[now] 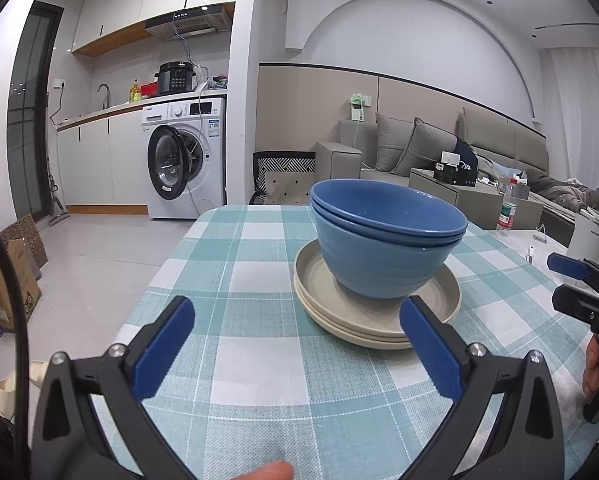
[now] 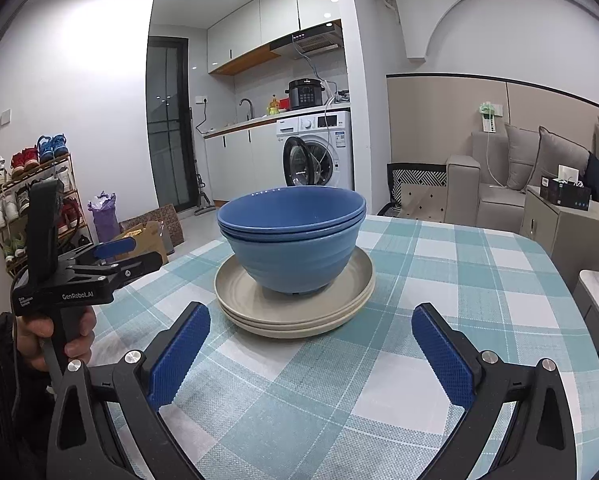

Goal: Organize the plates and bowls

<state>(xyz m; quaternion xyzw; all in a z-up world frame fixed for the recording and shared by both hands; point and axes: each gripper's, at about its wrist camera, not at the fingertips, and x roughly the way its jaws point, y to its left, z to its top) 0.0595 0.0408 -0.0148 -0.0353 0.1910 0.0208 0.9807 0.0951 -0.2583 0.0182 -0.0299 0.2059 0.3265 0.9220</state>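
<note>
A washer [image 1: 183,156] is standing with its door ajar beyond the far edge of the surface [image 1: 259,360], a sofa [image 1: 411,148] is sitting to the right, and a bottle [image 1: 506,213] and a white kettle [image 1: 589,238] are standing on a side top at right. Nothing is lying between either tool and the stack.

The left tongs [image 1: 295,324] are hovering low over the checked cloth, released, fingers spread wide; the right finger is overlapping the near plate rim in view, contact unclear. The right tongs [image 2: 311,336] are also gaping, just short of the stack. A hand [image 2: 55,336] is gripping the left tool's handle.

Two blue bowls [image 2: 291,236], nested and empty, are sitting upright in stacked beige plates [image 2: 243,292] mid-surface.
</note>
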